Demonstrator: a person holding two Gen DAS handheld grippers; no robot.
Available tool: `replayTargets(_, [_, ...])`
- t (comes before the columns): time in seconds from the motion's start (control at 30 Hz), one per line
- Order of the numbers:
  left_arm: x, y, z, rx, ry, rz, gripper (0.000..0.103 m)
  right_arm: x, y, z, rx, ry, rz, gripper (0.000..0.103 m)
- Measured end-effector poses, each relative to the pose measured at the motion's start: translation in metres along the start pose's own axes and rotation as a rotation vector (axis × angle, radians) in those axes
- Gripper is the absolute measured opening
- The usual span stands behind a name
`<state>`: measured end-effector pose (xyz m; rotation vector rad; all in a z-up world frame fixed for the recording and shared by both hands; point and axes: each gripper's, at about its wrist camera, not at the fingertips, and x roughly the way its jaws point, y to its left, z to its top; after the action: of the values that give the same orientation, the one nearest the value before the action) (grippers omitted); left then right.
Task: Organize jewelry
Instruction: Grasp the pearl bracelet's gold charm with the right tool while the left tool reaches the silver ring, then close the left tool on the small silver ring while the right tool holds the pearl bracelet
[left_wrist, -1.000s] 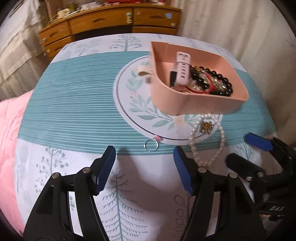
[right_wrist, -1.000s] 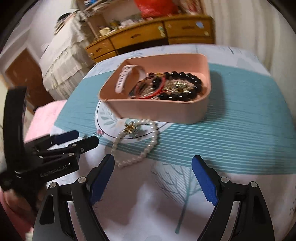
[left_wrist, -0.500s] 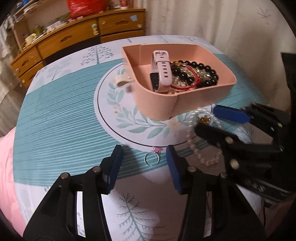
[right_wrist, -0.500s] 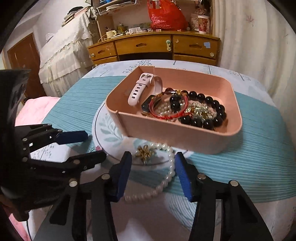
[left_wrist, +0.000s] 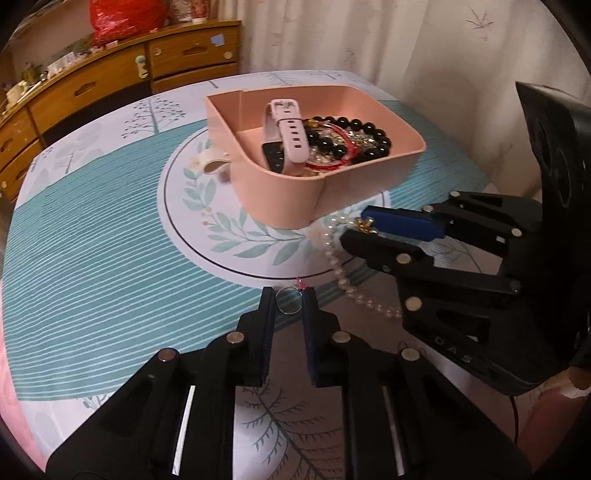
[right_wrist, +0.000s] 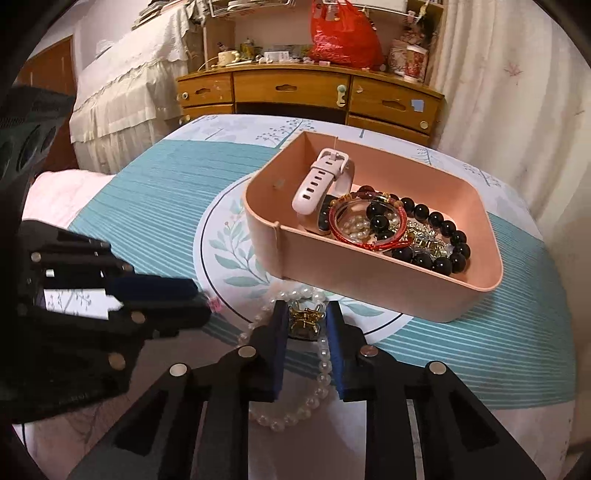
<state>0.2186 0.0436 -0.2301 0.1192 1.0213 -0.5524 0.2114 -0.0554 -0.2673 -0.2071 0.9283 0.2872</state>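
A pink tray (left_wrist: 332, 192) (right_wrist: 388, 291) on the table holds a pink watch (left_wrist: 286, 136), a black bead bracelet (right_wrist: 436, 236) and a red bangle. My left gripper (left_wrist: 289, 299) has closed around a small silver ring (left_wrist: 287, 302) with a pink charm, lying on the cloth. My right gripper (right_wrist: 304, 317) has closed around the gold clasp (right_wrist: 306, 318) of a pearl bracelet (right_wrist: 317, 373) lying just in front of the tray; it also shows in the left wrist view (left_wrist: 354, 291). Both pieces still rest on the table.
A white ring-shaped piece (left_wrist: 212, 164) lies on the cloth left of the tray. A wooden dresser (right_wrist: 306, 92) with a red bag stands behind the table. Curtains hang at the right. A pink bedcover lies to the left.
Both grippers moved forward and narrowed from wide open: the left onto the silver ring, the right onto the pearl bracelet's gold clasp.
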Motion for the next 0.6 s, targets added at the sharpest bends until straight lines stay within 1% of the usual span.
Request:
replayTargets(0.03, [0.001, 0.0, 0.0, 0.0, 0.005, -0.01, 0.0, 0.001, 0.002, 0.001, 0.008, -0.004, -0.002, 0.021])
replayTargets(0.2, [-0.003, 0.003, -0.003, -0.002, 0.005, -0.026, 0.0, -0.005, 0.005, 0.003, 0.029, -0.024, 0.019, 0.02])
replayTargets(0.4, [-0.011, 0.011, -0.006, -0.024, -0.018, -0.017, 0.0, -0.031, -0.004, 0.012, 0.089, -0.082, 0.067, 0.02])
replayTargets(0.53, [-0.013, 0.012, -0.002, -0.037, -0.019, 0.0, 0.0, -0.05, -0.012, 0.022, 0.097, -0.136, 0.054, 0.02])
replayTargets(0.57, [-0.012, 0.012, -0.001, -0.042, -0.013, -0.02, 0.0, -0.053, -0.015, 0.023, 0.097, -0.14, 0.049, 0.02])
replayTargets(0.6, [-0.011, 0.011, 0.001, -0.044, -0.007, -0.025, 0.0, -0.056, -0.019, 0.025, 0.101, -0.142, 0.039, 0.02])
